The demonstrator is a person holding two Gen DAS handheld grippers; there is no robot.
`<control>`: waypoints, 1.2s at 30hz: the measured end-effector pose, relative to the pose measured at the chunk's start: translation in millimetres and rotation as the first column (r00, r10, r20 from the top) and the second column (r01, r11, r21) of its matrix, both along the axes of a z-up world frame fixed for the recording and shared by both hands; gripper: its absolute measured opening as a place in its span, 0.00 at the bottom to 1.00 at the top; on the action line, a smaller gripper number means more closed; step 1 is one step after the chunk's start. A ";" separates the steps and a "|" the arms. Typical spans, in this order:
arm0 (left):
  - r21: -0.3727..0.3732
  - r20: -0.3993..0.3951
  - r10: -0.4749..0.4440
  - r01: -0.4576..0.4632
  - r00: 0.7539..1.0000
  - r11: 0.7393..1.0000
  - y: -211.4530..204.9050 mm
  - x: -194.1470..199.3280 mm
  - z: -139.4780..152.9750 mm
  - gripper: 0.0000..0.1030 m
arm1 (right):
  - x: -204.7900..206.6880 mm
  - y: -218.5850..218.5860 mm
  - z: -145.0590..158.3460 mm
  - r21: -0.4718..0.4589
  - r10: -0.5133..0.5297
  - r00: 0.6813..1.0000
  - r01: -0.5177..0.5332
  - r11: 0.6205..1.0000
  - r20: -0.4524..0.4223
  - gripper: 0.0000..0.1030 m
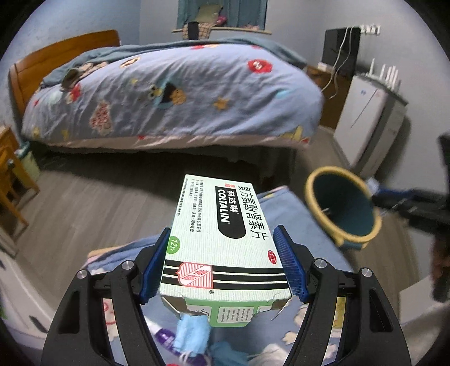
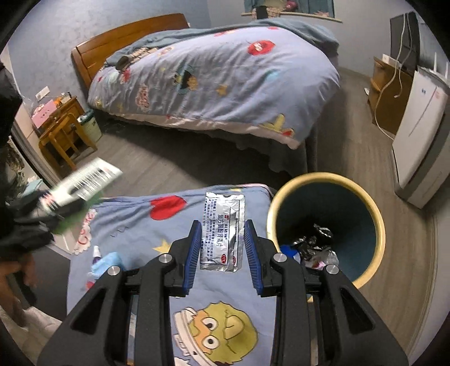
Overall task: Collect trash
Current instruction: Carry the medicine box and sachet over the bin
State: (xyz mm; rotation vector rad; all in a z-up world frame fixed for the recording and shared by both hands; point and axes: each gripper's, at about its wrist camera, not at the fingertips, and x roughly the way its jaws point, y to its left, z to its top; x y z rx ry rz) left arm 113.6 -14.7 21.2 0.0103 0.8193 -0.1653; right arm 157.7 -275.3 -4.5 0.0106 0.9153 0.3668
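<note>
Left tongs (image 1: 222, 261) clamping medicine box (image 1: 222, 239); right tongs (image 2: 222, 247) pinching foil sachet (image 2: 222, 231)

Right gripper (image 2: 222, 242) fingers (image 2: 194, 247) clamp a foil sachet (image 2: 222, 231); bin (image 2: 365, 270) just beside.

Big bed (image 1: 174, 93) with wooden headboard (image 1: 56, 59), covered by a blue cartoon-print quilt (image 2: 219, 78). Grey wood-look floor (image 1: 92, 202). White appliance (image 2: 419, 135) stands against the right wall; beside it a wooden cabinet (image 2: 385, 93) with white cables (image 2: 393, 84) hanging down and a dark screen (image 1: 340, 50) on top. Wooden nightstand (image 2: 60, 112) left of the bed, pink item (image 2: 43, 112) on it, wooden stool (image 2: 62, 140) in front. Window with blue curtains (image 1: 247, 14) behind the bed, clutter on its sill. Closer in, a second cartoon-print cloth (image 2: 140, 225) covers a low surface.
</note>
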 end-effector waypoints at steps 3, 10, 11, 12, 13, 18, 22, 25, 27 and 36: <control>-0.019 0.022 -0.009 0.010 1.000 1.000 -3.4 2.0 6.2 0.71 | 10.5 -8.9 -8.5 0.004 -0.010 1.000 0.010 1.000 -0.018 0.30; -0.014 -0.037 -0.086 0.086 0.996 0.996 -44.9 14.4 -17.4 0.71 | 32.6 -35.4 -21.7 0.011 -0.066 0.997 0.067 0.998 -0.042 0.30; -0.011 -0.045 -0.103 0.103 0.994 0.995 -52.8 15.1 -21.0 0.71 | 35.7 -43.5 -22.9 0.016 -0.086 0.995 0.086 0.996 -0.045 0.30; -0.006 -0.053 -0.127 0.127 0.990 0.992 -64.8 15.4 -25.7 0.71 | 38.4 -52.2 -24.3 0.022 -0.107 0.993 0.108 0.994 -0.050 0.30; -0.004 -0.056 -0.143 0.143 0.988 0.990 -72.4 15.3 -28.8 0.71 | 40.6 -61.3 -26.1 0.029 -0.130 0.990 0.132 0.991 -0.055 0.30; 0.008 -0.079 -0.223 0.224 0.972 0.975 -117.9 15.8 -44.9 0.71 | 49.6 -100.6 -38.8 0.060 -0.238 0.966 0.245 0.968 -0.100 0.30; -0.010 -0.101 -0.270 0.270 0.958 0.963 -153.2 20.8 -57.4 0.71 | 54.4 -133.5 -51.8 0.088 -0.330 0.933 0.345 0.935 -0.146 0.30; -0.029 -0.119 -0.297 0.296 0.947 0.955 -178.0 26.6 -67.7 0.71 | 55.4 -153.0 -57.7 0.118 -0.378 0.910 0.399 0.909 -0.169 0.30; -0.022 -0.131 -0.313 0.313 0.941 0.949 -191.0 30.2 -74.4 0.71 | 56.6 -161.8 -62.8 0.128 -0.399 0.898 0.424 0.896 -0.186 0.30; 0.139 -0.182 -0.408 0.434 0.895 0.890 -254.1 56.5 -98.9 0.71 | 60.0 -171.8 -83.4 0.121 -0.429 0.869 0.467 0.876 -0.249 0.30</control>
